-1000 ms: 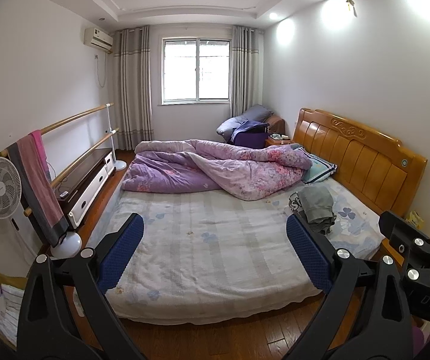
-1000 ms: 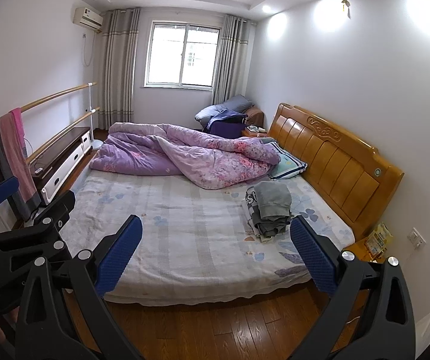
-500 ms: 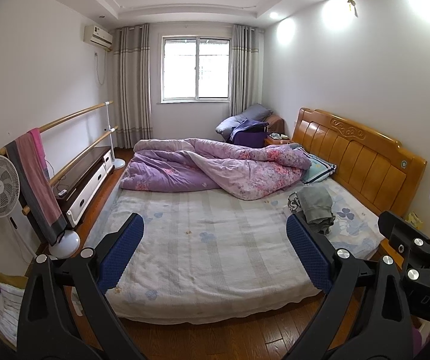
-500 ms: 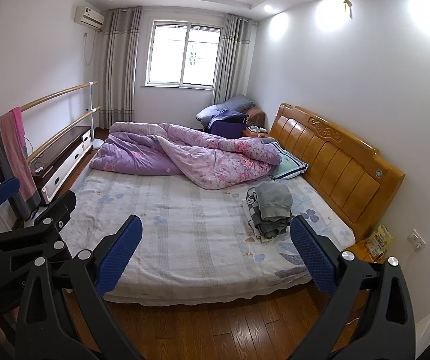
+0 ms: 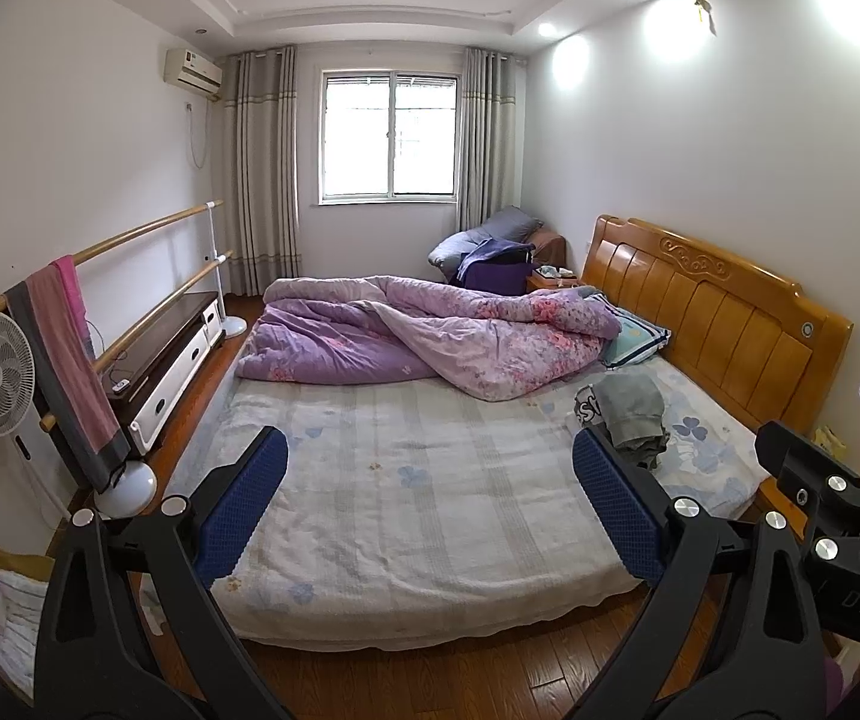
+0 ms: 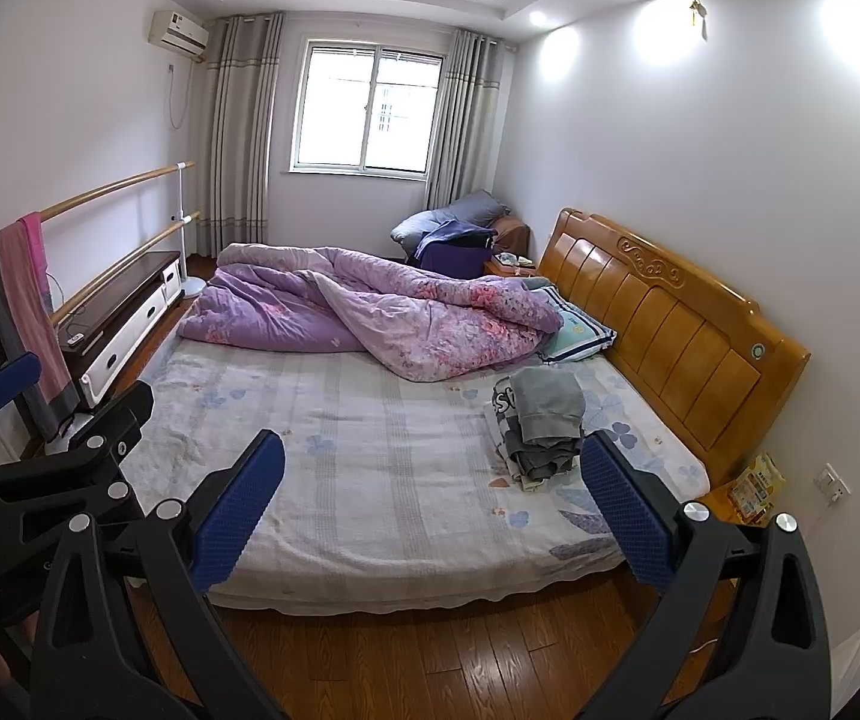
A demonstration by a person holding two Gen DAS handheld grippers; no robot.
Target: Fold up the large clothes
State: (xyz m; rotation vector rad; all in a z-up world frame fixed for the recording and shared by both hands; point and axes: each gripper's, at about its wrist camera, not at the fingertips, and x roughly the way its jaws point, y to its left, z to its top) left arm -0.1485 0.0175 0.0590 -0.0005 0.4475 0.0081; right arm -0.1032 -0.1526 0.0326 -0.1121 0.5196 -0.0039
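- Our left gripper (image 5: 430, 504) and right gripper (image 6: 433, 507) gape wide, empty.
- The soft grey folded clothes pile (image 6: 541, 420) lies on the bed (image 6: 369, 450), ahead-right.
- Only the right view shows a yellow packet (image 6: 757, 487).

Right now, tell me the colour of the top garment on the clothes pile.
Grey top garment; right wrist view shows it best.

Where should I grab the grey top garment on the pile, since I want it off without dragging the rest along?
Take the grey garment by its near hem, the loose edge hanging over the pile of clothes toward the foot of the bed, coming from the footboard side. It lies flat on top, so pinching that edge and lifting upward should spare the layers beneath. Both grippers are open and empty.
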